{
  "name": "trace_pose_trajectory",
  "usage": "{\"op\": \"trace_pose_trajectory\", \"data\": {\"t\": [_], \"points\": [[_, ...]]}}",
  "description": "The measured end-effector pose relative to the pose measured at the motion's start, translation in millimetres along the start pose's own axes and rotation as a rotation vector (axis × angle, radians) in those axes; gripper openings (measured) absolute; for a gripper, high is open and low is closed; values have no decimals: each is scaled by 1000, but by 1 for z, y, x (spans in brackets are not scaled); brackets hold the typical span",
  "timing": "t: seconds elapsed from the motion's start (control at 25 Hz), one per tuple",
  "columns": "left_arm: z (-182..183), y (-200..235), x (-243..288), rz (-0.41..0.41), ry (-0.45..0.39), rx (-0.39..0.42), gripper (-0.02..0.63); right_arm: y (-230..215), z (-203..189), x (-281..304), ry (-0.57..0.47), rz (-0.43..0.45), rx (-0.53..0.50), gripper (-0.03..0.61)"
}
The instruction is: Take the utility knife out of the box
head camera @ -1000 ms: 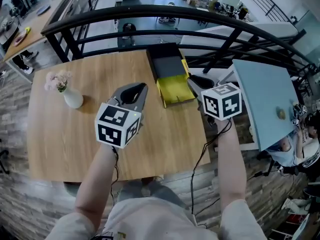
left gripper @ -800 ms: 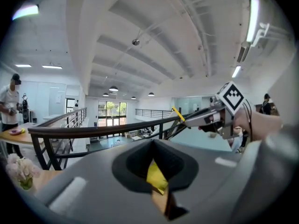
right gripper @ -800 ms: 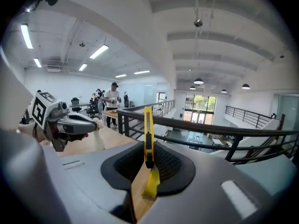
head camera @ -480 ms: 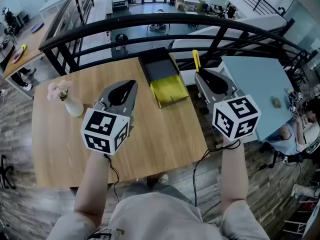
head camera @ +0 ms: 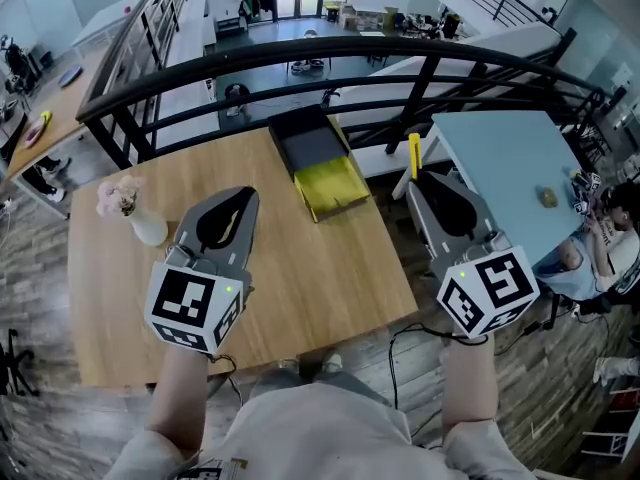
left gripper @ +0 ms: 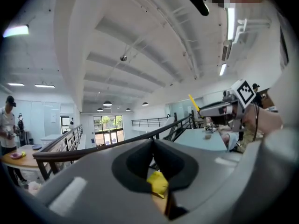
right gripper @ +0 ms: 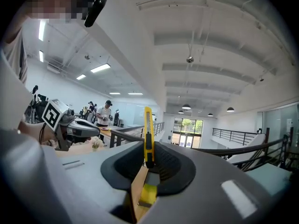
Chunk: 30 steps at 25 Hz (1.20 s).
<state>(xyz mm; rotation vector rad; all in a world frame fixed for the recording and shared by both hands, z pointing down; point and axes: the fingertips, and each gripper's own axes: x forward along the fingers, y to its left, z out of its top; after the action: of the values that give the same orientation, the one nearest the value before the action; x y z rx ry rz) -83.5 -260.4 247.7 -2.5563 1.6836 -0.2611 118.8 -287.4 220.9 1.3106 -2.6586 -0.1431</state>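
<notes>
The box (head camera: 333, 186), a yellow tray with a black lid part behind it, lies open at the table's far edge. My right gripper (head camera: 420, 180) hovers to its right, beyond the table's edge, shut on the yellow utility knife (head camera: 414, 155). The knife (right gripper: 148, 133) stands upright between the jaws, with its tip poking above them. My left gripper (head camera: 244, 194) hangs over the middle of the wooden table (head camera: 330, 278), left of the box, its jaws shut together with nothing in them. From the left gripper view the knife (left gripper: 192, 101) shows in the other gripper.
A white vase with pink flowers (head camera: 135, 211) stands at the table's left. A black railing (head camera: 300, 53) runs behind the table, with a drop to a lower floor beyond. A light blue table (head camera: 510, 168) stands to the right, with a person (head camera: 600, 248) beside it.
Both grippers have risen and drawn back toward me. The right one has swung right, away from the box and off the table's edge, and the yellow knife now shows in its jaws.
</notes>
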Motion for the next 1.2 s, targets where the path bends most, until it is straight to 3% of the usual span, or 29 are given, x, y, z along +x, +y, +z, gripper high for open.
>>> {"op": "trace_pose_trajectory", "data": {"t": [0.2,0.44,0.96,1.2], "points": [[3,-15,-18,-7,-29,-9,3,1,-15,-22,-18,-67,20,67],[-15,-35,-28,-27,18,-31,3,14,-35,-39,-46,-79,68,69],[-24,-50,-32,-52,39,-35,3,35,-40,-44,-37,-14,86,69],[-32,-43,-32,-21,50,-45,3,39,-42,-46,-21,-1,103,69]]}}
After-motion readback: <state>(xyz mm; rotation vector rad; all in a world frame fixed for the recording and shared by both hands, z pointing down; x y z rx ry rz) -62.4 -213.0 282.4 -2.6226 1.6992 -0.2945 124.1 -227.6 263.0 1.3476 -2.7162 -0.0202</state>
